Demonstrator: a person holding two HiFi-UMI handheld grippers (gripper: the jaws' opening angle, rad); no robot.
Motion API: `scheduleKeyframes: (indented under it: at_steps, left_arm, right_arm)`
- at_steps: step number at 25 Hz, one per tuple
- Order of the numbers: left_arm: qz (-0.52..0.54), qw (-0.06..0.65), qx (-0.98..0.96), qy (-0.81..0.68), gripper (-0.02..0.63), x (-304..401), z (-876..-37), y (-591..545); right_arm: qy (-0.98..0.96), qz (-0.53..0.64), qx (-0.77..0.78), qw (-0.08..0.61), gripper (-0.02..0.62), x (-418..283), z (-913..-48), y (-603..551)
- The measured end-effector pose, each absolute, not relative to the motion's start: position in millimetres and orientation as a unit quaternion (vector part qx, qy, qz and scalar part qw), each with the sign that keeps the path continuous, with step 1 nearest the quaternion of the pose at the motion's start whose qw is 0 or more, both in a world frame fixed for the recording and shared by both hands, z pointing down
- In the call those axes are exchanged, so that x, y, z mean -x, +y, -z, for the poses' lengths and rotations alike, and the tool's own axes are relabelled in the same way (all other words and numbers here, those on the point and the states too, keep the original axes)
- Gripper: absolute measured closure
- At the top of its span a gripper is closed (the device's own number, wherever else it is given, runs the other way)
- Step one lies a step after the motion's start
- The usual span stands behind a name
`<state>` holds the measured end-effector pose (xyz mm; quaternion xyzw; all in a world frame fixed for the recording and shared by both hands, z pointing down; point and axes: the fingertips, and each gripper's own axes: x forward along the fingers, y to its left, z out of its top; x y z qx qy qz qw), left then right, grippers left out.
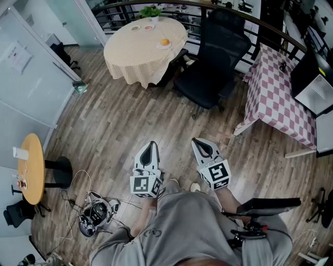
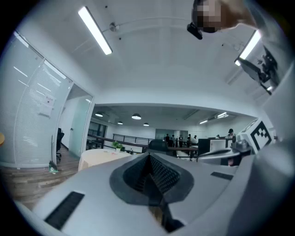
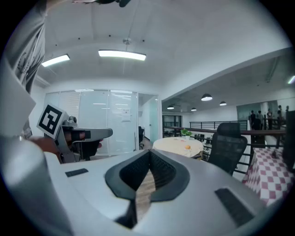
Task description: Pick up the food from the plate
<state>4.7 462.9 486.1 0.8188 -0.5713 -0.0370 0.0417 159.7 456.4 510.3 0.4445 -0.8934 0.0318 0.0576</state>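
Note:
The food is a small orange piece (image 1: 164, 42) on a white plate (image 1: 163, 47) near the right edge of a round table with a cream cloth (image 1: 140, 52), far across the room. In the right gripper view the orange piece (image 3: 187, 147) shows on that table (image 3: 175, 144), well beyond the jaws. My left gripper (image 1: 151, 144) and right gripper (image 1: 198, 141) are held side by side over the wooden floor, close to the person's body. Both point toward the table, and both are shut with nothing between the jaws: the left gripper (image 2: 148, 159) and the right gripper (image 3: 149, 154).
A black office chair (image 1: 213, 57) stands right of the round table. A table with a pink checked cloth (image 1: 281, 98) and a laptop (image 1: 317, 93) is at the right. A small wooden round table (image 1: 31, 166) and floor cables with a device (image 1: 96, 213) lie at the left. Two more plates (image 1: 135, 28) and a plant (image 1: 151, 11) sit on the round table.

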Motion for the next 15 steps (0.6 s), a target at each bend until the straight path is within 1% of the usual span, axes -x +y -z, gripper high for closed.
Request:
scheduleKeyframes:
  at_steps: [3, 8, 11, 15]
  left_arm:
    - [0.056, 0.031, -0.826, -0.56, 0.595, -15, -458, 514]
    - [-0.004, 0.005, -0.842, -0.54, 0.595, -12, -458, 563]
    - [-0.005, 0.012, -0.844, -0.536, 0.595, -11, -463, 574]
    - [-0.004, 0.024, -0.846, -0.533, 0.595, -21, -472, 585]
  right_arm:
    - [-0.892, -0.02, -0.448, 0.05, 0.58, -157, -485, 504]
    - [-0.892, -0.05, -0.446, 0.053, 0.58, -148, -476, 547]
    - [-0.885, -0.042, -0.459, 0.068, 0.58, -159, -481, 553]
    - [-0.882, -0.044, -0.464, 0.068, 0.58, -171, -485, 561]
